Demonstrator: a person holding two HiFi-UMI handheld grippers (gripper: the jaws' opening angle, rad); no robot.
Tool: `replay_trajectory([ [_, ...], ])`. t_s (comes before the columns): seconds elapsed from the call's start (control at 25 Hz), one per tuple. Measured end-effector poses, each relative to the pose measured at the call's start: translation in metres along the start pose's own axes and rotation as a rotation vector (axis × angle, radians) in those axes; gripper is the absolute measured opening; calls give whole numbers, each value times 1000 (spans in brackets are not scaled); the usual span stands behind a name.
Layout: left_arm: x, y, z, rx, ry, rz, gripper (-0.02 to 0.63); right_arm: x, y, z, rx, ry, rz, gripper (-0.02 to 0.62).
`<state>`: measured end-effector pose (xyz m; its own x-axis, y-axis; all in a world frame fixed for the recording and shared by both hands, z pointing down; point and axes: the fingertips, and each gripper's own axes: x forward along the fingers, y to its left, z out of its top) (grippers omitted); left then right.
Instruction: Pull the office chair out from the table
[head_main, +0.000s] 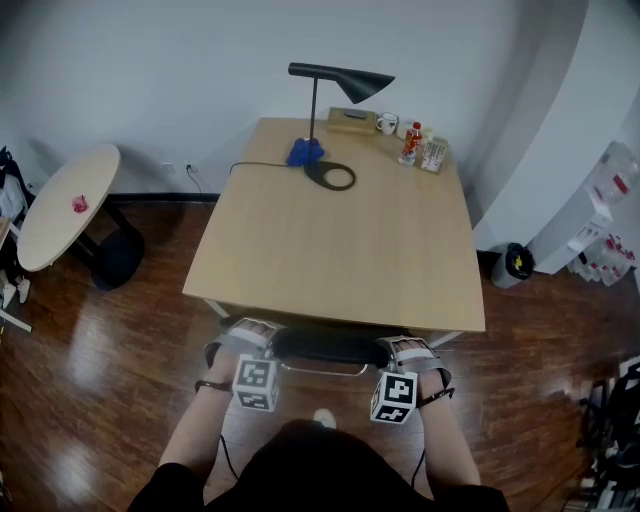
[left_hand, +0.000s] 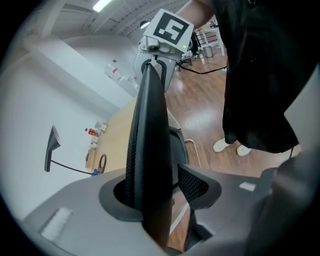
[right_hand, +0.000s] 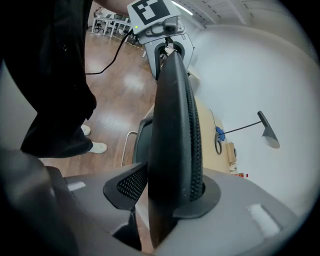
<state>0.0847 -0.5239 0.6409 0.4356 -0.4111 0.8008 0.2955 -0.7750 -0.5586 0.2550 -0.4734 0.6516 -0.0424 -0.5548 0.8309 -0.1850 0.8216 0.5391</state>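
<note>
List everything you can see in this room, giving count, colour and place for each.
desk: one, light wood, centre
office chair: one, black, tucked at desk's near edge
lamp: one, black, desk's far side
blue object: one, blue, beside lamp base
mug: one, white, desk's far right corner
round table: one, pale, left
bin: one, dark, floor right of desk
left claw: one, grey, astride the backrest, pads not yet pressing
right claw: one, grey, closed on the backrest

light: bright, even | glare: sheen on wood floor (head_main: 75, 350) | edges: fisheye vignette, gripper views
</note>
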Motion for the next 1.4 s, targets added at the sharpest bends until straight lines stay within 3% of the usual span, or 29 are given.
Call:
replay_trajectory([
  [0.28, 1, 7, -3, 1, 16, 21, 86, 1, -2, 1, -4, 0, 27, 92],
  [0.48, 0, 2, 0, 20, 22, -1, 64, -2, 2, -1, -18, -6, 54, 43],
  [0.8, -4, -8, 2, 22, 30, -63, 57, -10, 15, 1, -1, -10, 125, 35],
  [1.4, -40, -59, 15, 10, 23, -89, 57, -45, 65, 13, 13, -12, 156, 41],
])
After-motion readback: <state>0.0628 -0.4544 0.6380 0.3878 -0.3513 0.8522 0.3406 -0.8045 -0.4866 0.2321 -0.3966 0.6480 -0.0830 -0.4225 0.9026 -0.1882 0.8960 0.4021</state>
